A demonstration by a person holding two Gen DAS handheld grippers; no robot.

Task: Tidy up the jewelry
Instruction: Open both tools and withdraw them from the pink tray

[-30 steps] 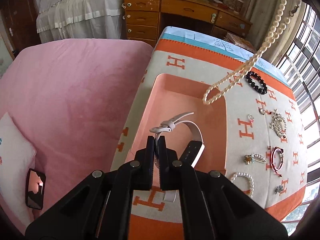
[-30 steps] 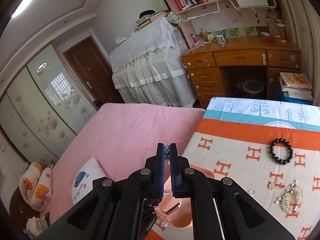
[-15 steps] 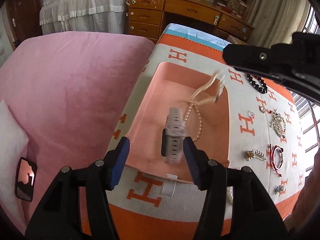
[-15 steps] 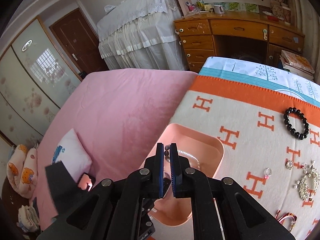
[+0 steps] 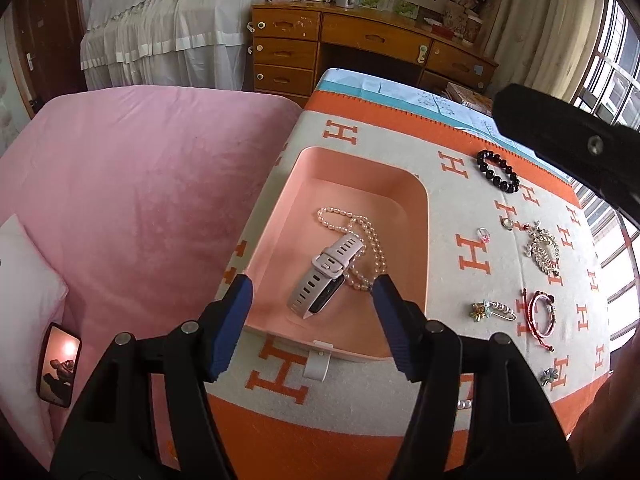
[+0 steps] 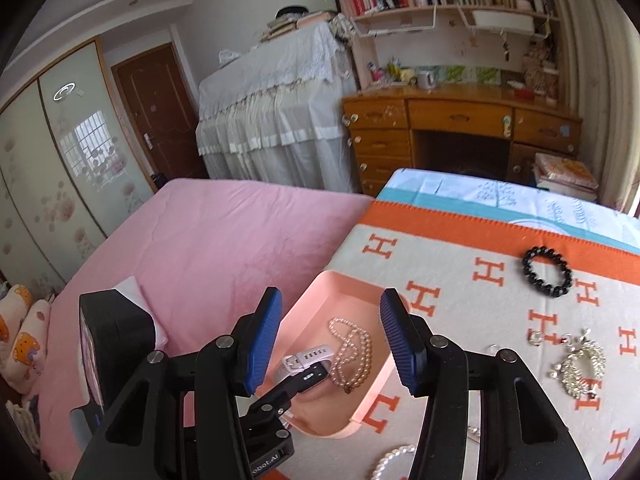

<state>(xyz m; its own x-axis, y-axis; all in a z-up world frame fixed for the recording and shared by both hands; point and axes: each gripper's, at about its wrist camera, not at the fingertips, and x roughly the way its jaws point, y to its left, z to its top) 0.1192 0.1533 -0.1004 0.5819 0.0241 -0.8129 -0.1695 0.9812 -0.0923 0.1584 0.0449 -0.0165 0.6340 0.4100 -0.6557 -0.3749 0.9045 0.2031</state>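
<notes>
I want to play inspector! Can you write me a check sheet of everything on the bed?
Surface: orange H-pattern blanket.
Job's things: pink tray holds white watch and pearl necklace; black bead bracelet, silver brooch, red bracelet and rings lie outside.
Clutter: phone on pink bedding.
Grippers: left gripper open, empty; right gripper open, empty.
Cables: nothing seen.
Surroundings: wooden desk, bookshelf.

One tray (image 5: 423, 216) holds two pieces — one watch (image 5: 325, 271), one pearl necklace (image 5: 370, 242).
</notes>
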